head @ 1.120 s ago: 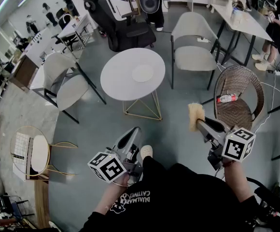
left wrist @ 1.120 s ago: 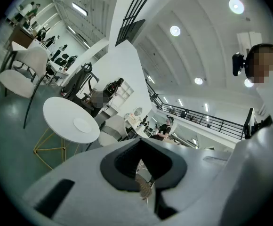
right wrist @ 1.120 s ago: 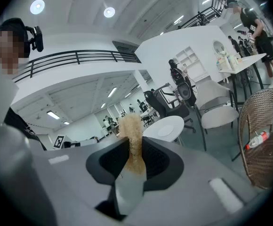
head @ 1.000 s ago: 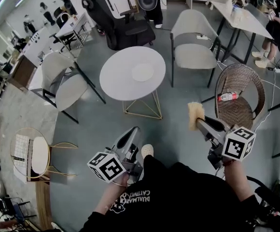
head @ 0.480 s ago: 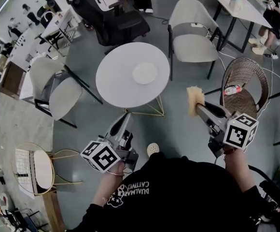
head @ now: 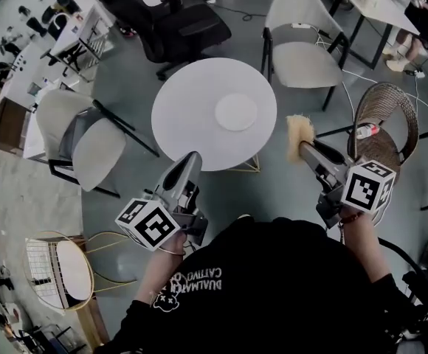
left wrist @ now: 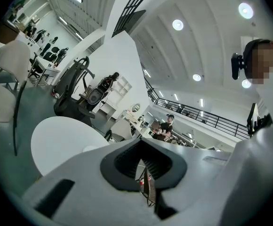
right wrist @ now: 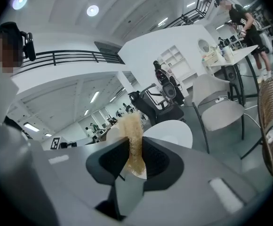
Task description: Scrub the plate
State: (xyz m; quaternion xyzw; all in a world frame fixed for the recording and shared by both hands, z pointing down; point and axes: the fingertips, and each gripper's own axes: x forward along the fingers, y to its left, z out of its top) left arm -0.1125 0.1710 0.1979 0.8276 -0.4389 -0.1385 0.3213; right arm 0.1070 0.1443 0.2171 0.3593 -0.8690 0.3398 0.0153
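The right gripper (head: pixel 303 150) has its fingers (right wrist: pixel 162 162) pressed together on a tan sponge (right wrist: pixel 133 138), which sticks out past the tips. The left gripper (head: pixel 190 159) is closed down to a thin slit, with nothing between its fingers (left wrist: pixel 123 164). The plate (head: pixel 236 113) lies on the round white table (head: pixel 181 120), ahead of both sets of fingertips and apart from them; in the head view it is up and left of the sponge and up and right of the left tips.
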